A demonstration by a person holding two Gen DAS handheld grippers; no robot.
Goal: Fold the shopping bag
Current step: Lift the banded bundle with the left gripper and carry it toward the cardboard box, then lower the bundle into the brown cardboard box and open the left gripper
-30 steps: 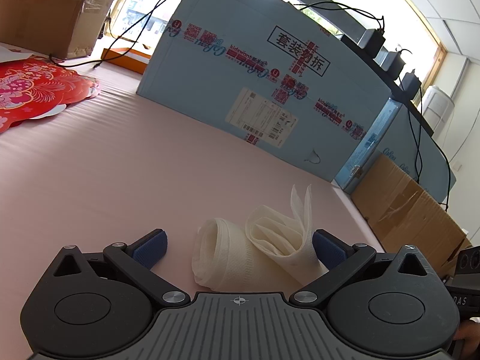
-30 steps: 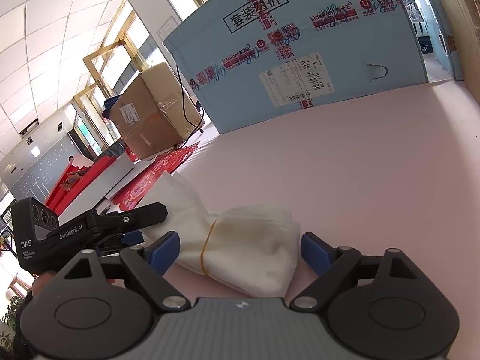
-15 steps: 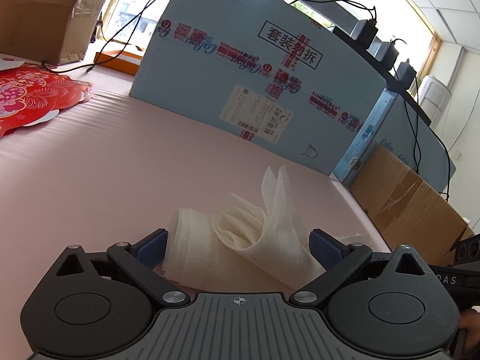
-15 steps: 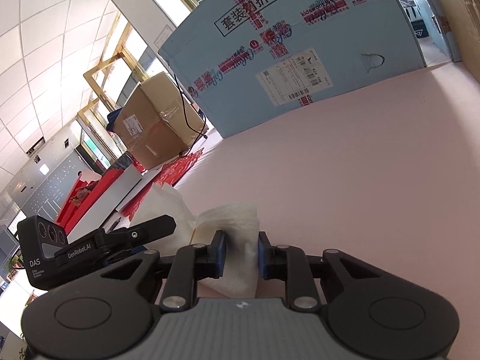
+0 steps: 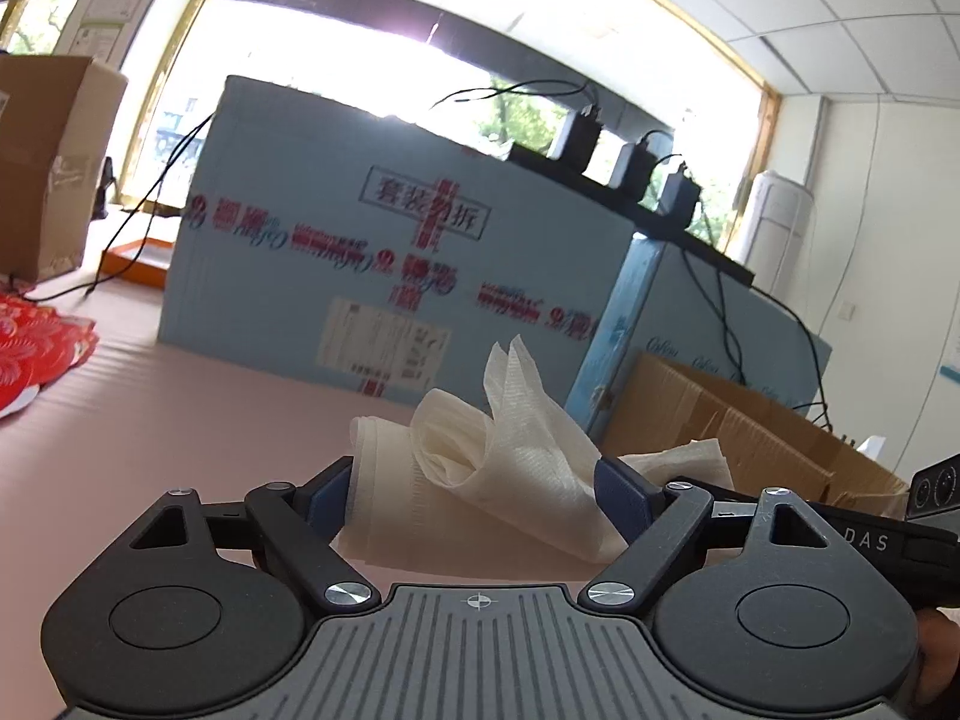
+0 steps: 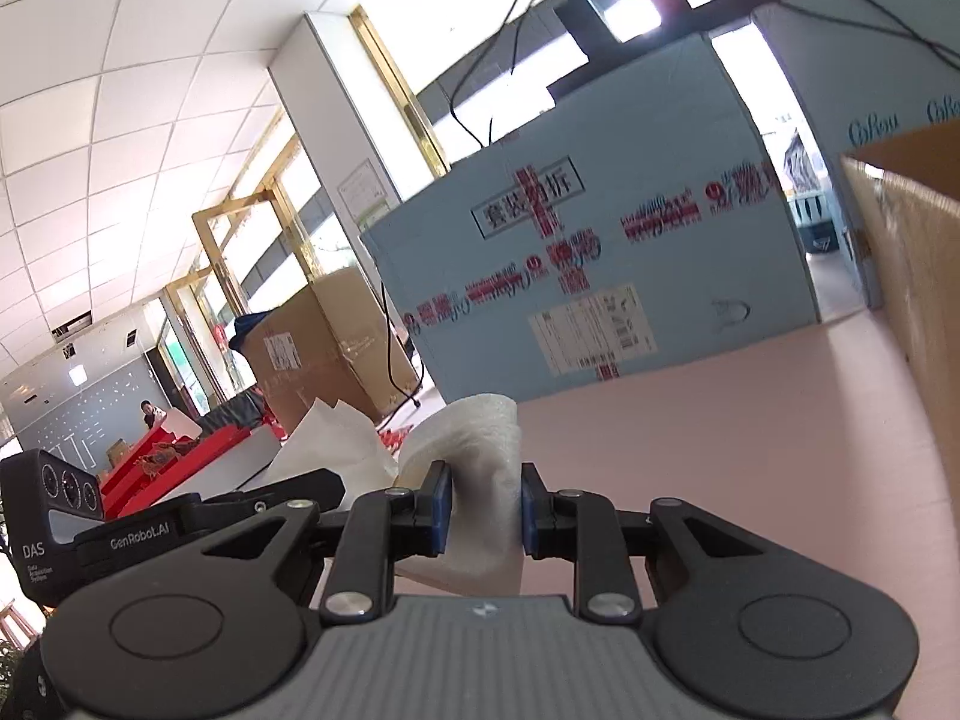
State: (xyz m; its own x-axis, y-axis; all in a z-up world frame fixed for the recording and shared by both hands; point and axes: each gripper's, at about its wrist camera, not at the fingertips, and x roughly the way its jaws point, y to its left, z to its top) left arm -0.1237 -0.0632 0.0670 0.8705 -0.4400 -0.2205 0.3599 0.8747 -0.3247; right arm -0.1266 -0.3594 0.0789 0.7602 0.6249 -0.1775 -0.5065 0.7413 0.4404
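Pink desk (image 5: 180,420), blue carton (image 5: 390,252) at 12 o'clock. My right tongs (image 6: 478,507) pinch rolled white shopping bag (image 6: 480,480). My left tongs (image 5: 474,492), just closing, flank bag's other end; pads look touching, bundle lifted. Risk: loose handles at 1 o'clock spring out, roll unravels if pinch slackens.

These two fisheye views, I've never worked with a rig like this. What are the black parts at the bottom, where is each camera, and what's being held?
No robot arm here: a person holds a two-finger gripper in each hand, with a camera on each looking forward along its fingers. The black parts at the bottom are the gripper bodies.

In the left wrist view, the left gripper has just been closing, and its blue pads now sit against both sides of the rolled white bag.

In the right wrist view, the right gripper is shut on the bag's other end; the left gripper's body shows at the left.

Below is a pink table, with a blue box behind.
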